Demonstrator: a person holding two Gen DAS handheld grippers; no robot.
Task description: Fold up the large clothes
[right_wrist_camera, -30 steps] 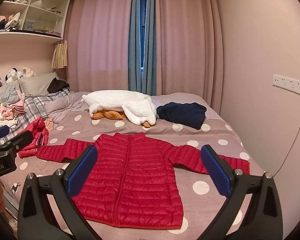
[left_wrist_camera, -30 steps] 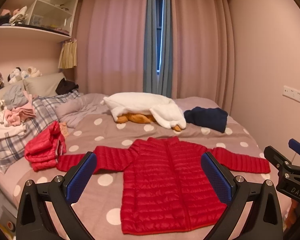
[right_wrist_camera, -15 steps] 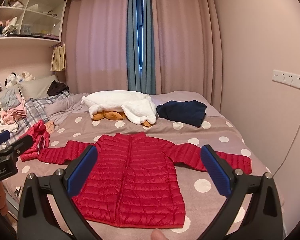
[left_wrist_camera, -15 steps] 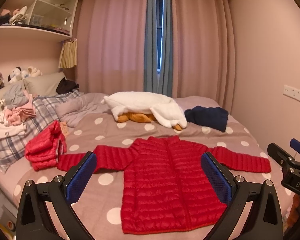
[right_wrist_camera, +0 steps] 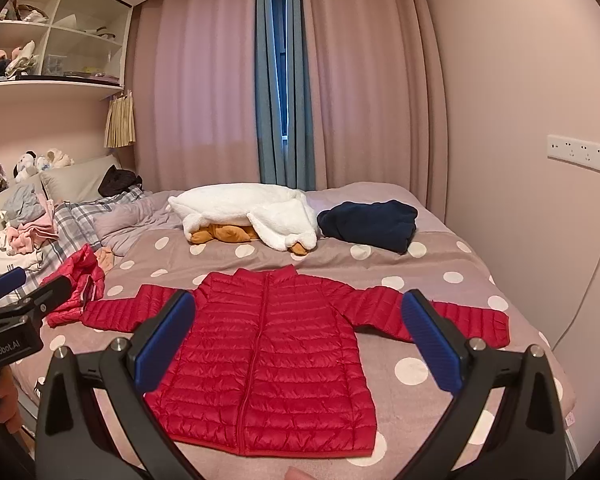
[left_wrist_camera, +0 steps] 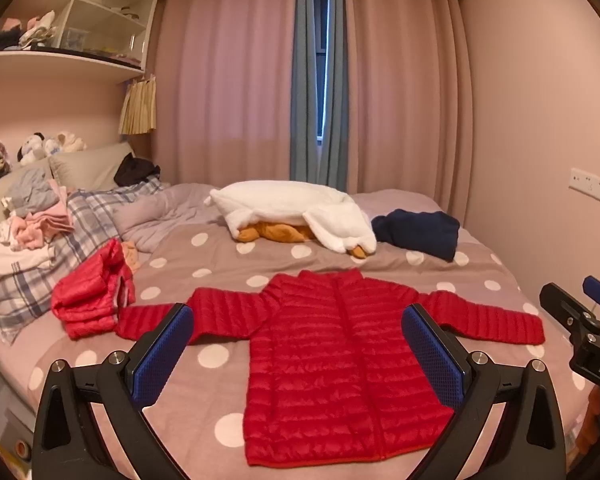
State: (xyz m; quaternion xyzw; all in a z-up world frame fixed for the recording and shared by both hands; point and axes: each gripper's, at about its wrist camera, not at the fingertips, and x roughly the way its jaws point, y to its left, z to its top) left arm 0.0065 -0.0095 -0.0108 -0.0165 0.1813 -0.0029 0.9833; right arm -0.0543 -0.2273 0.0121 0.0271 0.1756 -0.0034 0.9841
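Observation:
A red quilted puffer jacket (left_wrist_camera: pixel 340 364) (right_wrist_camera: pixel 272 360) lies flat and zipped on the polka-dot bed cover, both sleeves spread out sideways, collar toward the far side. My left gripper (left_wrist_camera: pixel 298 350) hovers open above the near part of the jacket, nothing between its blue pads. My right gripper (right_wrist_camera: pixel 296 336) is likewise open and held above the jacket, apart from it. Each gripper shows at the edge of the other's view: the right gripper body (left_wrist_camera: pixel 580 332) at the right edge, the left gripper body (right_wrist_camera: pixel 16 320) at the left edge.
A crumpled red garment (left_wrist_camera: pixel 94 292) lies left of the left sleeve. A white fleece over an orange item (left_wrist_camera: pixel 296 216) and a folded navy garment (left_wrist_camera: pixel 418 232) sit beyond the collar. Piled clothes and pillows (left_wrist_camera: pixel 28 216) crowd the far left. A wall (right_wrist_camera: pixel 540 160) runs along the right.
Both grippers have shifted only slightly; the view of the jacket drifts a little. Both stay open and the jacket lies unmoved.

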